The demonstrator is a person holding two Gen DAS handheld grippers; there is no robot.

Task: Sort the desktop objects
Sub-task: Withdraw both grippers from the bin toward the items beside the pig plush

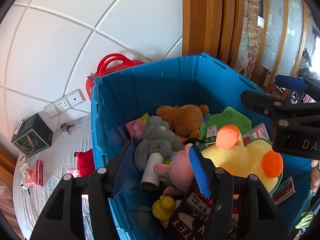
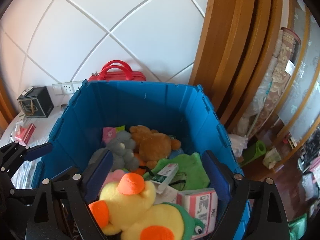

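Note:
A blue crate (image 1: 160,84) holds a yellow duck plush (image 1: 236,156), a brown bear (image 1: 184,118), a grey plush (image 1: 156,140), a pink plush (image 1: 176,170), a cardboard tube (image 1: 151,172) and a small rubber duck (image 1: 163,208). My left gripper (image 1: 160,147) hangs over the crate's near left corner, pads apart and pressing on nothing. A dark knitted cloth with white letters (image 1: 188,212) lies against its right finger. My right gripper (image 2: 158,170) stands wide open just above the yellow duck plush (image 2: 130,206), not touching it. It also shows in the left wrist view as the right gripper (image 1: 274,92).
A pink-and-white box (image 2: 200,202) and a green-and-white box (image 2: 166,173) lie on a green plush (image 2: 190,166). Behind the crate stands a red handbag (image 1: 112,64). A black box (image 1: 32,138) and red packets (image 1: 38,172) sit on the white cloth at left. A wooden door frame (image 1: 200,20) rises at right.

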